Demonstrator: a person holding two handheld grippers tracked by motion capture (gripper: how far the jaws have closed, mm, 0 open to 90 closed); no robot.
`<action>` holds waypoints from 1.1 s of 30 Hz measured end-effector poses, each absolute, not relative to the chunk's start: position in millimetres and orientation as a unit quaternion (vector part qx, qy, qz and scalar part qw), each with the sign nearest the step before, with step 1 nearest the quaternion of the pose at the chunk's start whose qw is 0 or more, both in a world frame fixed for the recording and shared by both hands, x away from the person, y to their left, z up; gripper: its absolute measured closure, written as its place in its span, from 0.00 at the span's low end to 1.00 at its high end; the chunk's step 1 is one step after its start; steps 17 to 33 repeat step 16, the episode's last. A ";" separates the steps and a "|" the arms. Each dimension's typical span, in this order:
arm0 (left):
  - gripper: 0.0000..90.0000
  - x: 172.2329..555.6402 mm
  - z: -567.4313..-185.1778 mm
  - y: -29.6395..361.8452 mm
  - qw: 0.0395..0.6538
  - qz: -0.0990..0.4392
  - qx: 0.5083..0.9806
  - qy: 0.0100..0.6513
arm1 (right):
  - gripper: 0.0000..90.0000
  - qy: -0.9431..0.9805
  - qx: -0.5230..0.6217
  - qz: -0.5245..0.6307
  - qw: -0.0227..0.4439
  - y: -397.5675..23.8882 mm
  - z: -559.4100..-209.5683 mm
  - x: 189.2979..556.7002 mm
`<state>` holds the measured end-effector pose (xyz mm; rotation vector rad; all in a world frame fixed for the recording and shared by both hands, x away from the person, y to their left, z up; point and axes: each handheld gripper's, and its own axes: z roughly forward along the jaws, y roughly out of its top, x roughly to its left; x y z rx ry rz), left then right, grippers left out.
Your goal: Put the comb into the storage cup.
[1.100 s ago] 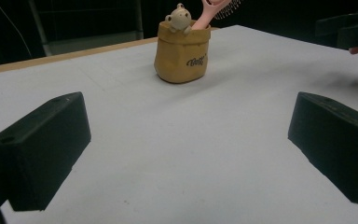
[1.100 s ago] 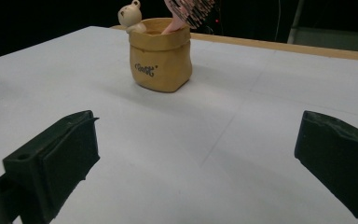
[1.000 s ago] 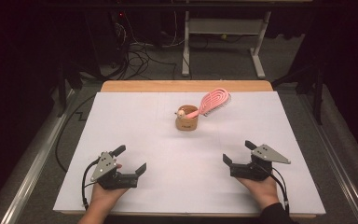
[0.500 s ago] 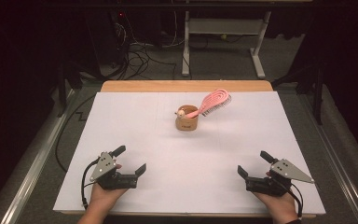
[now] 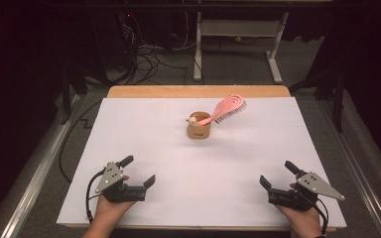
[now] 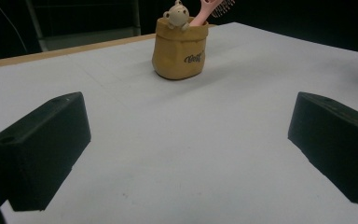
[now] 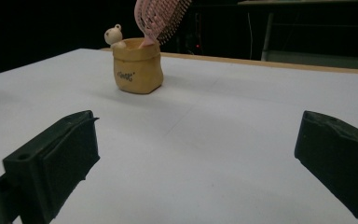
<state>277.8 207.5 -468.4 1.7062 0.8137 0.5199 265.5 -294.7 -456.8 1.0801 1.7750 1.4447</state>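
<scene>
White table covering (image 5: pixel 178 148) spreads before us, and at its near left we see the left gripper (image 5: pixel 140 172) resting low with its jaws spread wide and nothing between them, its hand (image 5: pixel 110 210) cut off by the bottom edge. Toward the far middle stands a tan pot (image 5: pixel 199 130) with a small bear figure (image 5: pixel 193 119) at its rim and a pink hairbrush (image 5: pixel 226 109) leaning out to the right, its handle end hidden inside the pot and the lettering on the pot too small for us to read. At the near right the right gripper (image 5: pixel 278 173) sits likewise gaping and empty, well apart from the pot.
</scene>
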 end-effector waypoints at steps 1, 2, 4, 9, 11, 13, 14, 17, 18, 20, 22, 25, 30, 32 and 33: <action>0.00 277.8 -468.6 207.2 0.557 0.220 0.723 0.345 | 0.00 0.665 0.408 0.548 0.301 -294.9 -455.9 265.2; 0.00 277.9 -468.7 207.0 0.556 0.220 0.724 0.345 | 0.00 0.664 0.406 0.550 0.303 -295.3 -455.0 264.6; 0.00 278.2 -468.8 207.1 0.555 0.221 0.725 0.344 | 0.00 0.662 0.404 0.552 0.306 -295.8 -454.7 263.4; 0.00 277.7 -467.7 208.0 0.556 0.224 0.723 0.343 | 0.00 0.662 0.405 0.550 0.308 -298.3 -454.7 261.9; 0.00 277.5 -467.1 208.7 0.557 0.224 0.722 0.343 | 0.00 0.662 0.404 0.550 0.310 -298.3 -454.0 261.0; 0.00 278.0 -467.1 209.3 0.558 0.225 0.721 0.344 | 0.00 0.664 0.401 0.548 0.315 -297.3 -453.3 260.2; 0.00 278.2 -467.1 209.5 0.558 0.225 0.721 0.344 | 0.00 0.665 0.400 0.546 0.315 -296.5 -453.0 259.7; 0.00 278.6 -466.9 210.3 0.557 0.225 0.721 0.345 | 0.00 0.667 0.399 0.545 0.316 -295.2 -453.2 259.3; 0.00 278.6 -466.9 210.3 0.557 0.225 0.721 0.345 | 0.00 0.667 0.399 0.545 0.316 -295.2 -453.2 259.3; 0.00 278.6 -466.9 210.3 0.557 0.225 0.721 0.345 | 0.00 0.667 0.399 0.545 0.316 -295.2 -453.2 259.3; 0.00 278.6 -466.9 210.3 0.557 0.225 0.721 0.345 | 0.00 0.667 0.399 0.545 0.316 -295.2 -453.2 259.3; 0.00 278.6 -466.9 210.3 0.557 0.225 0.721 0.345 | 0.00 0.667 0.399 0.545 0.316 -295.2 -453.2 259.3; 0.00 278.6 -466.9 210.3 0.557 0.225 0.721 0.345 | 0.00 0.667 0.399 0.545 0.316 -295.2 -453.2 259.3; 0.00 278.6 -466.9 210.3 0.557 0.225 0.721 0.345 | 0.00 0.667 0.399 0.545 0.316 -295.2 -453.2 259.3; 0.00 278.6 -466.9 210.3 0.557 0.225 0.721 0.345 | 0.00 0.667 0.399 0.545 0.316 -295.2 -453.2 259.3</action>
